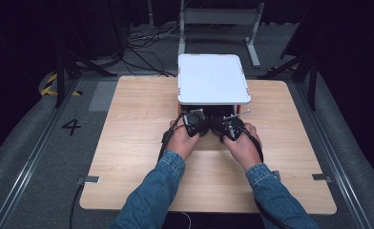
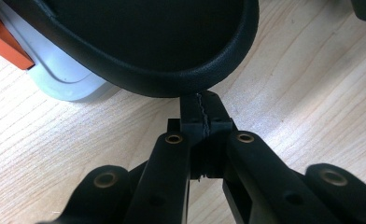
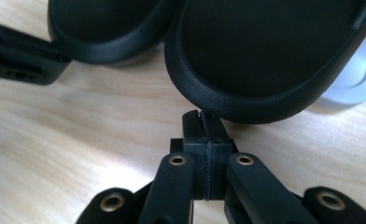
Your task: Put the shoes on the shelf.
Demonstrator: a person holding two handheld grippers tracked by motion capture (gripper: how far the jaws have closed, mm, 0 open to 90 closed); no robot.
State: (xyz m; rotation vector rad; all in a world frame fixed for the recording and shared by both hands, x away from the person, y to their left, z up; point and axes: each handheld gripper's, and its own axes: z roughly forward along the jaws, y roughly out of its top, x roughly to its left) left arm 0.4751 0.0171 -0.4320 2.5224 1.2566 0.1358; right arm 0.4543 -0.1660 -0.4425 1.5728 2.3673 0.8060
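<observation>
1. High view: both hands are resting at the bench [image 1: 128,143] centre, the left gripper [image 1: 195,123] and right gripper [image 1: 229,127] pointing at twelve o'clock under a white box [image 1: 213,78].
2. Left gripper view: fingers are sitting closed, empty, nosing a black padded shell [image 2: 148,42].
3. Right gripper view: fingers are likewise closed, empty; the other shell [image 3: 265,51] is lying at twelve o'clock. Gripping not yet begun, I judge.

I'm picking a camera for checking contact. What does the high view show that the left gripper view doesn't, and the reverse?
High view: the whole wooden table, the white-topped box, the left hand, the right hand and the right tongs. Left gripper view: the left tongs close up, shut with nothing between them, tips beside a black padded rim, and an orange part. Shared: the table's wood and the left tongs.
</observation>
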